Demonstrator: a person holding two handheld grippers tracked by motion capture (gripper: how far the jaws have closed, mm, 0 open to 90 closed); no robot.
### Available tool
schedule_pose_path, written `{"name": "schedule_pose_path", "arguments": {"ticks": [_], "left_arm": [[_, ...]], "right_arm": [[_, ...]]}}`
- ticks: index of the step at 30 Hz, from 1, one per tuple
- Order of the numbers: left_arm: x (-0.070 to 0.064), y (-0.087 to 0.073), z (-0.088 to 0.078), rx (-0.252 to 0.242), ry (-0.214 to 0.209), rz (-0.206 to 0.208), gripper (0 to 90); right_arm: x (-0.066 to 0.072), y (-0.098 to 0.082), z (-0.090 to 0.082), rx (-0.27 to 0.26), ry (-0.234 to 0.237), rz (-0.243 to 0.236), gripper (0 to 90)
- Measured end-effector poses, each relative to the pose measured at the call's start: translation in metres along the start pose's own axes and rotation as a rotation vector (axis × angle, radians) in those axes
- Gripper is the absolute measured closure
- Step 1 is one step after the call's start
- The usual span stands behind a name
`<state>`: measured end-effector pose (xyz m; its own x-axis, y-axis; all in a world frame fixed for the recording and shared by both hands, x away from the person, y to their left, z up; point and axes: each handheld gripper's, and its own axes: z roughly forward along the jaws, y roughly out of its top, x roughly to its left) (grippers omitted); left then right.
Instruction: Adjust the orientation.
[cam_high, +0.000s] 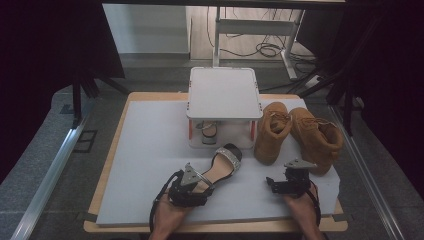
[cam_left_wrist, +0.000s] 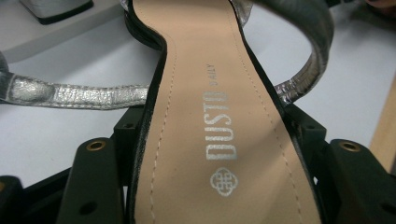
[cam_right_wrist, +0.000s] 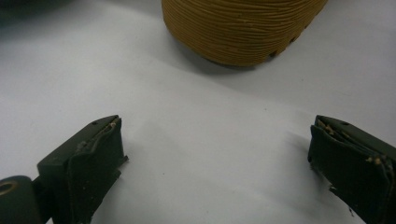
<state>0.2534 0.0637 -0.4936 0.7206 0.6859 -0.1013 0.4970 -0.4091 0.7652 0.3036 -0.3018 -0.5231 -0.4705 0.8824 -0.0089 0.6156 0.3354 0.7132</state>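
A sandal (cam_high: 224, 161) with a tan insole and a silver strap lies on the white board, toe towards the shelf. My left gripper (cam_high: 204, 181) is shut on its heel end. In the left gripper view both black jaws press against the edges of the sandal (cam_left_wrist: 205, 116), whose silver straps loop out to either side, with the left gripper (cam_left_wrist: 217, 133) centred on the insole. My right gripper (cam_high: 286, 176) rests at the front right of the board. Its jaws stand wide apart with nothing between them, the right gripper (cam_right_wrist: 217, 140) facing the toe of a tan boot (cam_right_wrist: 243, 28).
Two tan boots (cam_high: 270, 132) (cam_high: 316, 137) stand at the right of the white board (cam_high: 145, 165). A white two-level shelf (cam_high: 224, 92) sits at the back centre, with a second sandal (cam_high: 209, 131) underneath it. Dark curtains and metal rails flank the table.
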Motion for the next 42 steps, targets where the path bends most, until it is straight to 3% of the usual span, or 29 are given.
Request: {"name": "schedule_pose_path", "arguments": {"ticks": [14,42], "left_arm": [[0.012,0.022,0.024,-0.026,0.047,-0.032,38.5],[0.022,0.064,0.075,-0.062,0.117,-0.167,38.5]], "right_arm": [[0.0,0.0,0.0,0.0,0.0,0.0,3.2],[0.0,0.0,0.0,0.001,0.001,0.0,3.2]]}}
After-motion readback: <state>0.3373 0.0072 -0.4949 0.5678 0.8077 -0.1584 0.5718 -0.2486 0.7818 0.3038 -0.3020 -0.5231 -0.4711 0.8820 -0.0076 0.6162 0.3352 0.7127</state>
